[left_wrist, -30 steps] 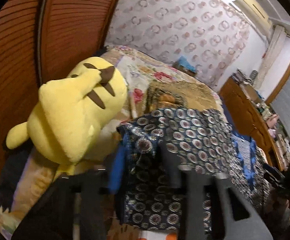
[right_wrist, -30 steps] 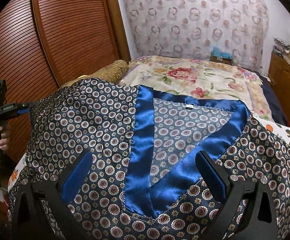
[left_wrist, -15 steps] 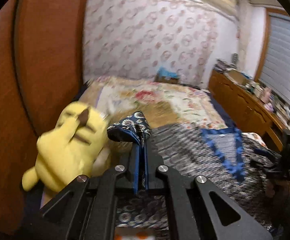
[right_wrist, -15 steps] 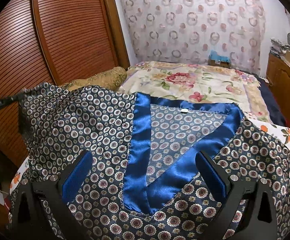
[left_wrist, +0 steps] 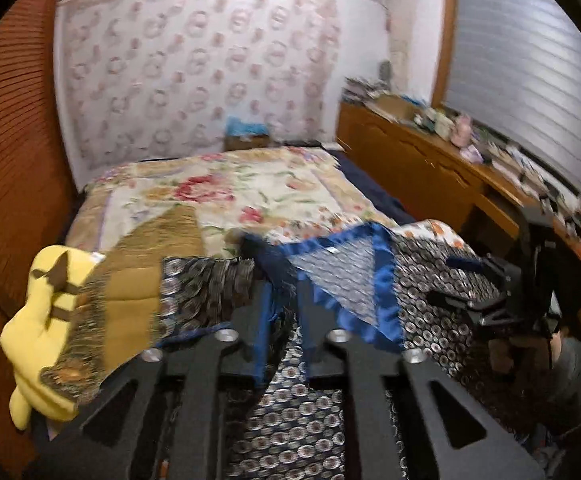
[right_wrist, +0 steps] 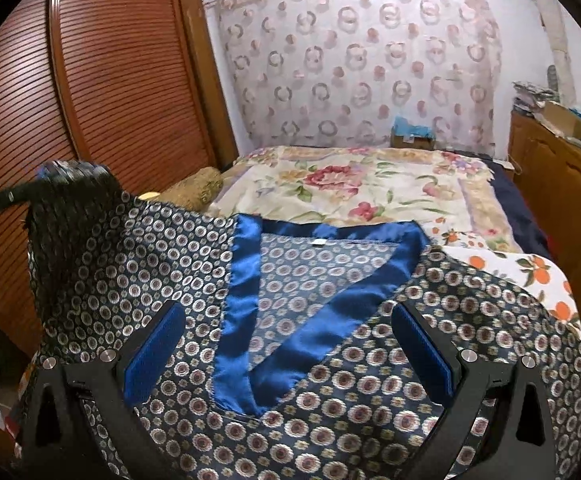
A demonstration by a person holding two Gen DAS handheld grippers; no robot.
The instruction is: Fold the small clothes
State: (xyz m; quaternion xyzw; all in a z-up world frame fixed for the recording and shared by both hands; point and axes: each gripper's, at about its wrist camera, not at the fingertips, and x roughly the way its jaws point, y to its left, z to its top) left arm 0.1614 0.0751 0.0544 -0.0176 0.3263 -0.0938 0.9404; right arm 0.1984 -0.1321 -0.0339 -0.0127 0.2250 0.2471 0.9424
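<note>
A dark navy satin garment (right_wrist: 138, 264) printed with small round medallions and edged with a glossy blue V-neck band lies spread face-up across the near end of the flowered bed (right_wrist: 354, 188), its left shoulder corner lifted off the bed and bunched, rest flat

Glossy satin-trimmed patterned garment (right_wrist: 314, 312), plush yellow toy (left_wrist: 46, 332), slatted wood wardrobe (right_wrist: 102, 92)

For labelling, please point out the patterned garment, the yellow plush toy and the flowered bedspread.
patterned garment (right_wrist: 330, 420): right wrist view, on the front panel below the blue neckline.
yellow plush toy (left_wrist: 30, 336): left wrist view, on its yellow body.
flowered bedspread (right_wrist: 354, 188): right wrist view, beside the large red flower.
</note>
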